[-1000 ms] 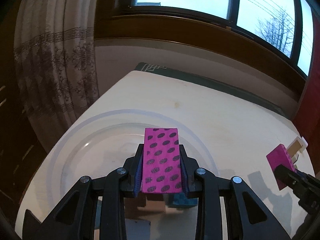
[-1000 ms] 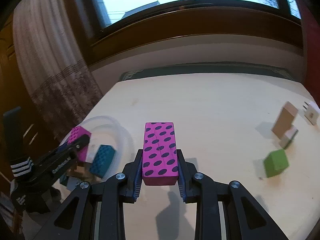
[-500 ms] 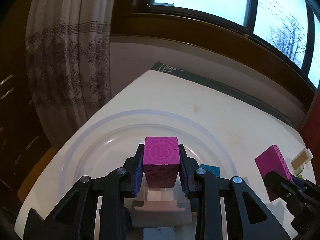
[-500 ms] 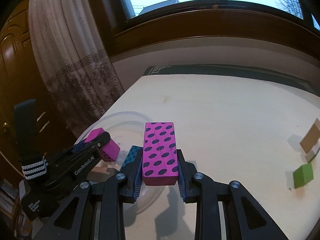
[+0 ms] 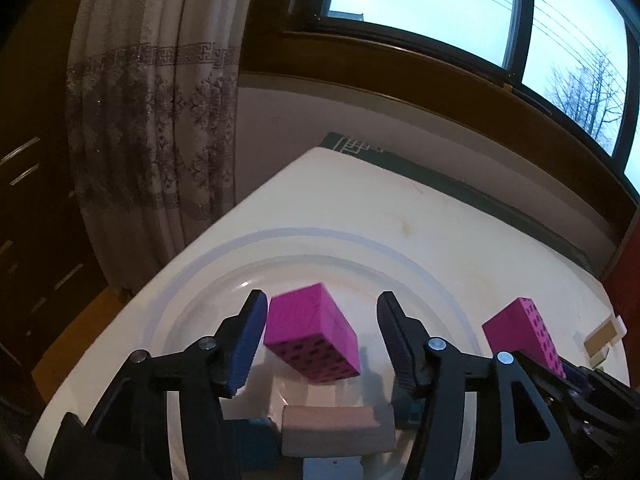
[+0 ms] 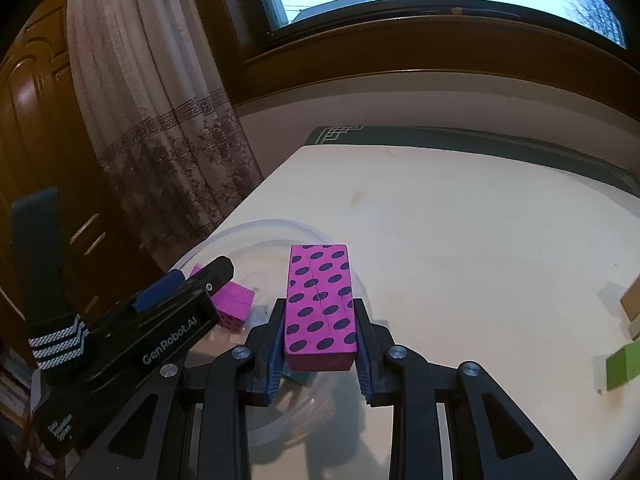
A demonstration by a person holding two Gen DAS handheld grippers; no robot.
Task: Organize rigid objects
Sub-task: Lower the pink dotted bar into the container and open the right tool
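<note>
Left gripper [image 5: 322, 344] jaws spread, block [image 5: 312, 340] loose | right gripper [image 6: 318, 340] pinching second block [image 6: 320, 304] | drop it over bowl [image 5: 200, 268] centre or it strikes the rim

Left gripper [image 5: 322, 338] jaws spread, right gripper [image 6: 319, 340] clamped

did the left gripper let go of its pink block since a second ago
Yes. The left gripper now stands open, and the spotted pink block has dropped from between the fingers, tilted, toward the clear bowl below.
</note>
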